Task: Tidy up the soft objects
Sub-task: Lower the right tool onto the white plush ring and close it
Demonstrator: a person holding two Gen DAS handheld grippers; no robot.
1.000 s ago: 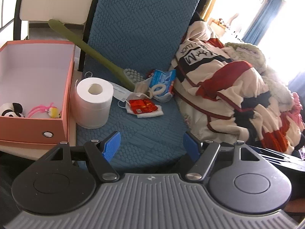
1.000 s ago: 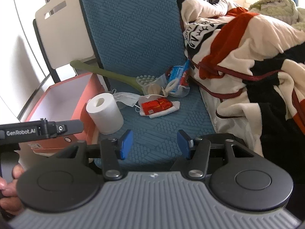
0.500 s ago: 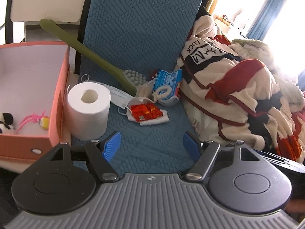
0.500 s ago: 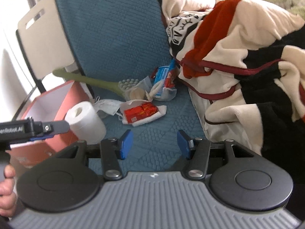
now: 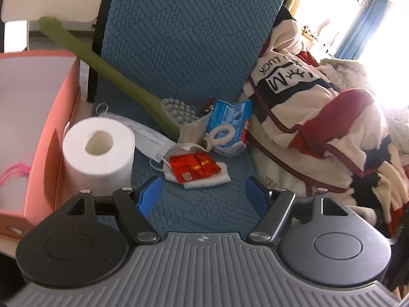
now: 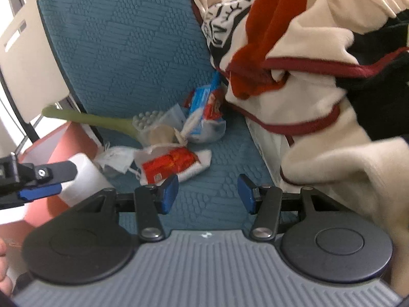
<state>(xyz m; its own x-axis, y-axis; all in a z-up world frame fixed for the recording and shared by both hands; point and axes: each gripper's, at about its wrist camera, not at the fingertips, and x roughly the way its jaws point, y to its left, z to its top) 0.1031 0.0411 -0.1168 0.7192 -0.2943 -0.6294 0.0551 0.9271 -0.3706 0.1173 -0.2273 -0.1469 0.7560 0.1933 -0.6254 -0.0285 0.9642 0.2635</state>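
Observation:
On the blue chair seat (image 5: 204, 204) lie a toilet paper roll (image 5: 98, 153), a white face mask (image 5: 145, 138), a red packet (image 5: 194, 166) on a white cloth, a blue tissue pack (image 5: 227, 120) and a green massage stick (image 5: 107, 74). My left gripper (image 5: 203, 195) is open and empty, just short of the red packet. My right gripper (image 6: 208, 193) is open and empty, near the red packet (image 6: 167, 165). The left gripper's finger (image 6: 46, 175) shows at the left of the right wrist view, over the roll (image 6: 84, 179).
A pink open box (image 5: 38, 117) stands left of the chair, with a pink soft toy inside. A cream, red and black blanket (image 5: 319, 133) is heaped on the right, also in the right wrist view (image 6: 319, 89). A white chair back (image 6: 28, 64) stands behind.
Both grippers have moved forward toward the items on the seat. The pile looks larger in both views. Both jaws stay open.

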